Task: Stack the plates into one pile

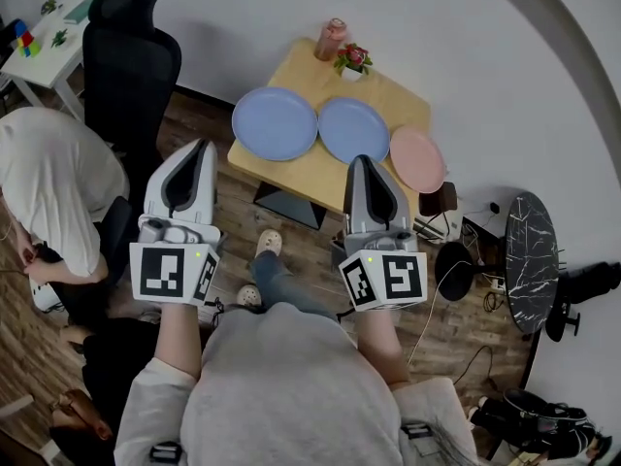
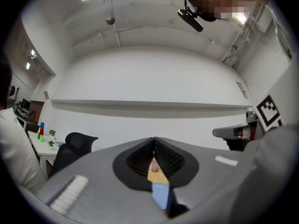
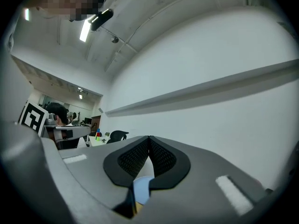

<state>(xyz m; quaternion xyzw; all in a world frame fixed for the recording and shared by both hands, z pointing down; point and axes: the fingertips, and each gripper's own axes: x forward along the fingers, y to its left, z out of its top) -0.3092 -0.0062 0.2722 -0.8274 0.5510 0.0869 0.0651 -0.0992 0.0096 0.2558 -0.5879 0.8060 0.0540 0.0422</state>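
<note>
Plates (image 1: pixel 353 129), by our count, number three, none stacked. They lie in a row on the wooden desk (image 1: pixel 309 175) at 12 o'clock from us. The larger blue plate (image 1: pixel 275 122) is at the 9 o'clock end, the smaller blue plate (image 1: pixel 351 134) is in the middle and the pink plate (image 1: pixel 417 159) is at the 3 o'clock end. Each sits rim to rim with its neighbour. One pink tumbler (image 1: pixel 331 39) and one potted plant (image 1: pixel 352 62) with red flowers stand at the desk's 12 o'clock corner.

We hold two grippers, both short of the desk's near edge. The left gripper (image 1: pixel 202 146) is off the larger blue plate's 7 o'clock side, and the right gripper (image 1: pixel 357 161) is at the smaller blue plate's 6 o'clock. The fingers (image 2: pixel 138 160) of each are closed tip to tip and hold nothing.

Only the head view shows all three plates. It alone also shows a person (image 1: pixel 49 187) in a white top at 9 o'clock and a black marble-topped table (image 1: pixel 530 260) at 3 o'clock. It shows one black office chair (image 1: pixel 131 56) and a white desk (image 1: pixel 44 42) with coloured toys at 10 o'clock.

The left gripper view gives just a sliver below its closed tips, showing tumbler, wood and blue plate, with the right gripper at 3 o'clock. The right gripper view shows a slip of blue plate under its tips and the left gripper at 9 o'clock. Both gripper views add the ceiling lights and a long white wall.
</note>
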